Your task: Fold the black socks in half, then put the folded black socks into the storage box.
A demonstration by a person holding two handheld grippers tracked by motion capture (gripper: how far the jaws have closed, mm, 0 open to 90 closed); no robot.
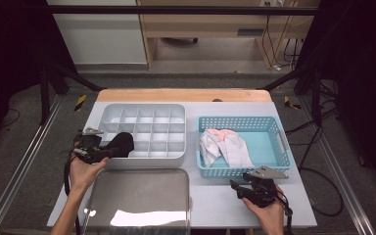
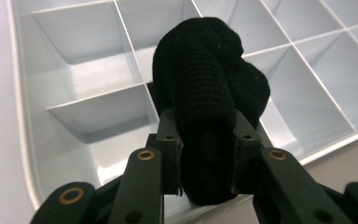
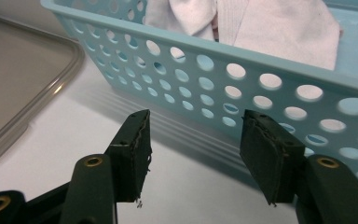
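**Black sock held over the divided tray: items on the bench**

Landmark: white divided tray (image 1: 143, 132), at the far left of the bench (image 1: 210, 200).

1. Black sock (image 1: 120, 145). Rolled knit bundle, pinched between the jaws of the left gripper (image 1: 103, 151). It hangs over the tray's near-left compartments. In the left gripper view the sock (image 2: 205, 93) bulges up past the jaws and covers the compartments behind it. Whether it touches a divider cannot be told. Its lower end is lost in shadow between the jaws.

2. Left gripper. Held at the tray's left near corner, jaws pointing right and inward across the rim. The left hand (image 1: 84, 171) grips it from below, with the forearm coming up from the bottom edge. The jaws are closed hard on the sock.

3. Right gripper (image 1: 236, 186). Well to the right of the tray, low over the bench, just before the near wall of the blue basket (image 1: 279, 147). The right hand (image 1: 267, 210) is partly cut off by the bottom edge. In the right gripper view the jaws stand spread apart with nothing between them, facing the basket's perforated wall (image 3: 242, 88).

4. Pale cloths (image 1: 225, 147). Crumpled white and pinkish pieces in the left half of the basket, right of the tray. Their number is hard to make out.

5. Metal tray (image 1: 142, 191). Directly nearer than the divided tray. Its near edge is cut off and glare washes out part of its surface.
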